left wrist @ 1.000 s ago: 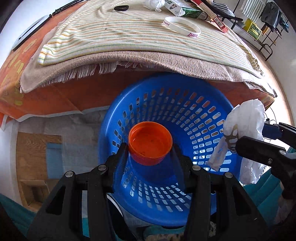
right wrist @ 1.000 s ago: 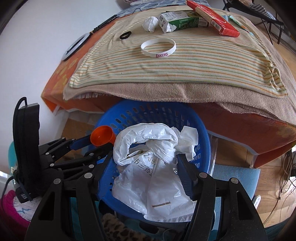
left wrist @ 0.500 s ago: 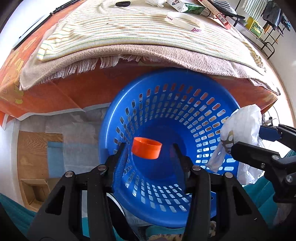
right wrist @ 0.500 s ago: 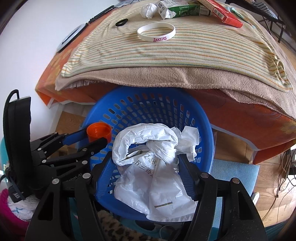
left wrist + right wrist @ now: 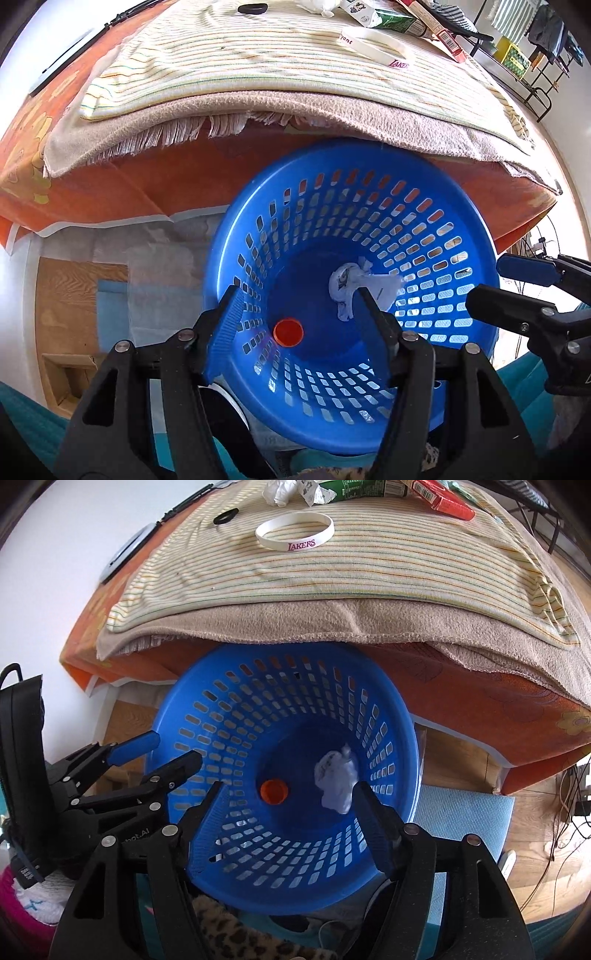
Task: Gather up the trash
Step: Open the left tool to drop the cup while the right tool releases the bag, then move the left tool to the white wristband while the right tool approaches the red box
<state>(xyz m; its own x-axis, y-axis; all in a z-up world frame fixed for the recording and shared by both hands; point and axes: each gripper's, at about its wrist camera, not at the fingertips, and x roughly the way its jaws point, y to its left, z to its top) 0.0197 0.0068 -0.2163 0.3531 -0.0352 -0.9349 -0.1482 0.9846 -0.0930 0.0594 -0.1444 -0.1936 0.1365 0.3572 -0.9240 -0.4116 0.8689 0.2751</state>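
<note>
A blue perforated basket [image 5: 436, 192] stands on the floor against the bed; it also shows in the right wrist view [image 5: 229, 698]. An orange cup [image 5: 288, 332] and a crumpled white plastic bag [image 5: 354, 284] lie on its bottom, also seen as the cup [image 5: 273, 791] and the bag [image 5: 336, 779] from the right. My left gripper [image 5: 299, 325] is open and empty above the basket's near rim. My right gripper [image 5: 286, 812] is open and empty beside it, and shows at the right edge of the left view [image 5: 517, 291].
On the striped cloth [image 5: 332, 576] over the bed lie a white Lakers wristband [image 5: 295, 535], a black ring [image 5: 226, 517], crumpled paper [image 5: 279, 491], a green carton [image 5: 354, 487] and a red box [image 5: 443, 496]. Wooden floor [image 5: 535, 830] lies to the right.
Both grippers opened. The orange cup dropped from my left gripper and the white plastic bag from my right gripper; both now lie on the basket's bottom.
</note>
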